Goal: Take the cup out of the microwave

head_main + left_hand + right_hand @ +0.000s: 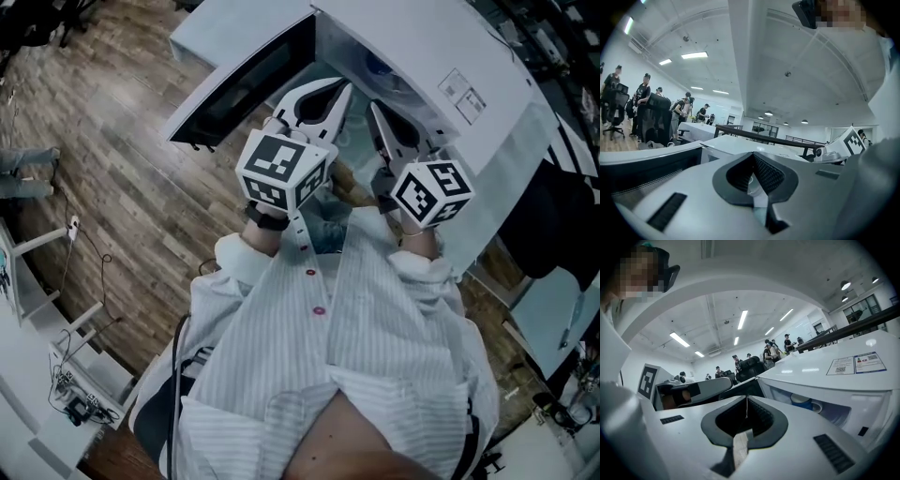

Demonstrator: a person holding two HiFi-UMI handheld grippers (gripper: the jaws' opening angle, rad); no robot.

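microwave (pixel 427 56) stands with its door (pixel 246 82) swung open to the left. blue cup (pixel 803 402) sits upright inside the cavity, toward the right, not yet touched. left gripper (pixel 752 158) has its jaws pressed together with nothing between them. right gripper (pixel 746 401) is likewise closed tip to tip and empty; both are held just in front of the opening. hazards noted: if either tool enters with its jaws together, it is likely to shove or tip the cup rather than take it. the opening is narrow for two tools, so a jaw may strike the frame or the door edge. whether the cup holds liquid cannot be told, so spillage on a tilted lift cannot be ruled out.
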